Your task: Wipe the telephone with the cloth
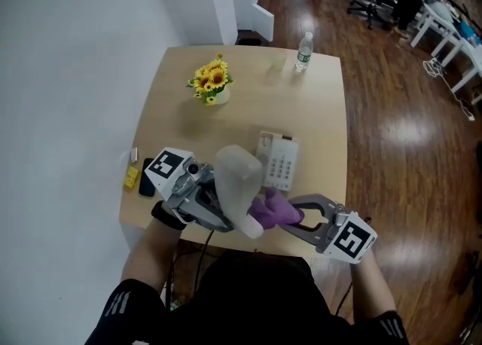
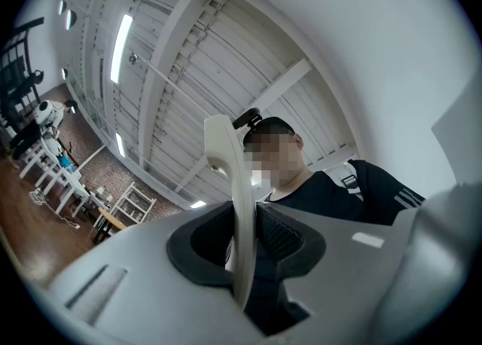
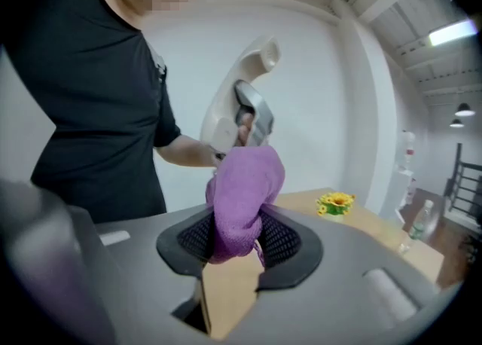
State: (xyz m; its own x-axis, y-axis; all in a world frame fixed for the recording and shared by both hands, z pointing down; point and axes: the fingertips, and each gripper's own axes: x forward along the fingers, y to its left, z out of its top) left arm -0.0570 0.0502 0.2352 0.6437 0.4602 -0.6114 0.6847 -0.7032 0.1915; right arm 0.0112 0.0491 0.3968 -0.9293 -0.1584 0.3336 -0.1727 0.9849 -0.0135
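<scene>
My left gripper (image 1: pixel 217 202) is shut on the white telephone handset (image 1: pixel 237 184) and holds it lifted above the table's near edge. In the left gripper view the handset (image 2: pixel 232 200) stands edge-on between the jaws. My right gripper (image 1: pixel 292 213) is shut on a bunched purple cloth (image 1: pixel 273 210), and the cloth touches the handset's lower end. In the right gripper view the cloth (image 3: pixel 242 189) bulges out of the jaws just below the handset (image 3: pixel 242 87). The telephone base (image 1: pixel 279 161) with its keypad lies on the wooden table (image 1: pixel 316 121) behind both grippers.
A small pot of sunflowers (image 1: pixel 212 83) stands at the table's far left and a water bottle (image 1: pixel 303 51) at its far right. A yellow item (image 1: pixel 132 176) and a black phone (image 1: pixel 147 165) lie at the left edge. Wooden floor, an office chair and white desks lie to the right.
</scene>
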